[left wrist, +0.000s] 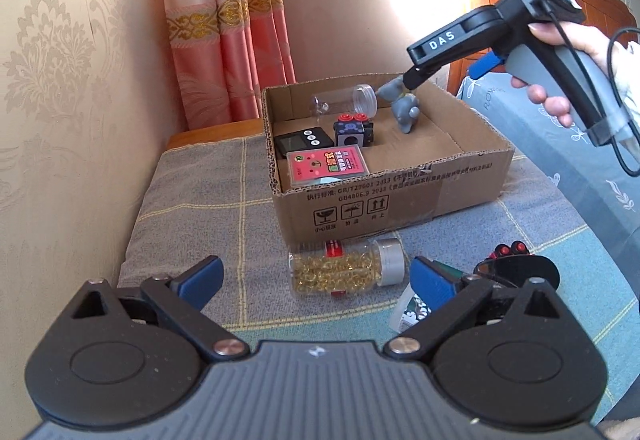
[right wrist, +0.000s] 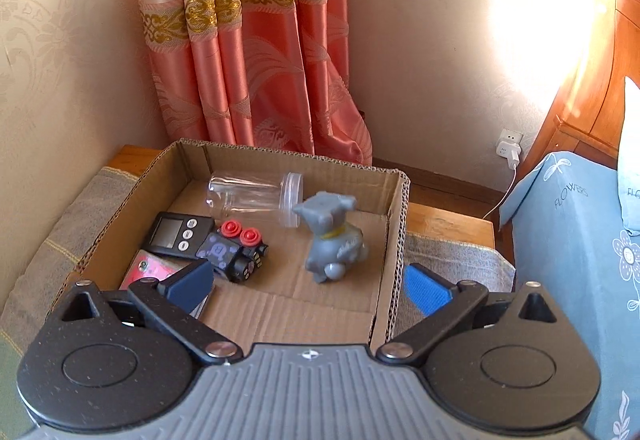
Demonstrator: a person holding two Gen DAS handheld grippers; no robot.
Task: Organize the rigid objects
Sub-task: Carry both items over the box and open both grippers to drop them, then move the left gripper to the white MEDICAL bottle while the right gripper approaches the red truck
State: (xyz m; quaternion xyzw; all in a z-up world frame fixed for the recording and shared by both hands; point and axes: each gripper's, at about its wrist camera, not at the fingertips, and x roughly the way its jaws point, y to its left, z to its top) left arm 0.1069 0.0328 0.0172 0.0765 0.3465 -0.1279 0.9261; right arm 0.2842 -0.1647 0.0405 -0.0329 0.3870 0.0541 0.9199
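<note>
Here, in the right wrist view, the box (right wrist: pixel 394 240) is plain brown cardboard, open-topped, and holds several hard things. From the left: a pink card (right wrist: pixel 150 272) lying flat at the near wall, a black timer (right wrist: pixel 178 236) flat beside it, a black toy block (right wrist: pixel 236 252) with two red knobs on top, a clear jar (right wrist: pixel 252 195) and a grey dog (right wrist: pixel 332 240). The jar lies on its side along the far wall, its long axis running left to right, its lid end to the right and just beside the dog's head. The dog stands upright, facing away from the camera. The right gripper (right wrist: pixel 310 286) hangs over the box's near side, its jaws spread wide with nothing between them. In the left wrist view, a capsule jar (left wrist: pixel 344 268) lies on its side on the cloth (left wrist: pixel 192 207) just in front of the box, silver cap to the right. The left gripper (left wrist: pixel 316 276) is also wide open and empty, the capsule jar ahead of its tips. The cloth is grey with pale yellow checks. Behind are a pink curtain (right wrist: pixel 256 59), patterned wallpaper and, at right, a blue bedcover (right wrist: pixel 572 260).
</note>
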